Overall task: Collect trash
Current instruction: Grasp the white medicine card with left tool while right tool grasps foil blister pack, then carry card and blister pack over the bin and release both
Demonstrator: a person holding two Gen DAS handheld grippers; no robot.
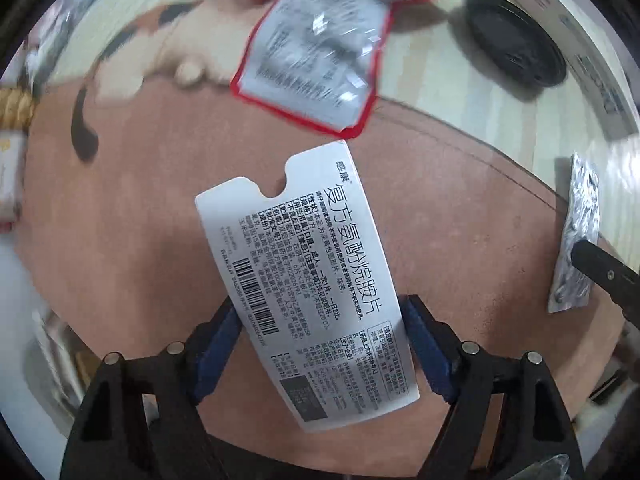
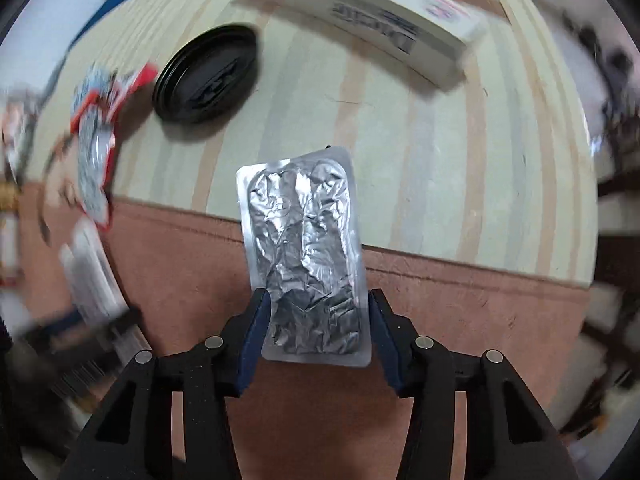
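Currently, left tongs (image 1: 320, 344): blue-padded fingers pressed against both long edges of the flattened white cardboard medicine box with black print and a barcode (image 1: 308, 284), gripping it above the round reddish-brown mat (image 1: 120, 240).
Right tongs (image 2: 316, 332): closed on the lower end of the crumpled silver foil blister sheet (image 2: 304, 256), most of which juts forward past the fingers.
Trash not yet picked up: red-edged silvery foil wrapper (image 1: 316, 48), lying half on the mat and half on the pale striped wooden desk (image 2: 440, 160).
Other items nearby: round black plastic lid (image 2: 208, 76) and long white printed carton (image 2: 360, 12), both on the desk; whether they count as trash I cannot tell.
Risk, box: held by its edges only, so the thin card could bow and slip out.
Risk, blister sheet: thin foil gives the pads little bite, and the long free end could swing it loose on a quick move.
Risk, collision: both views are motion-blurred at the edges, and the tongs work close together.
Bin: not visible in either view.
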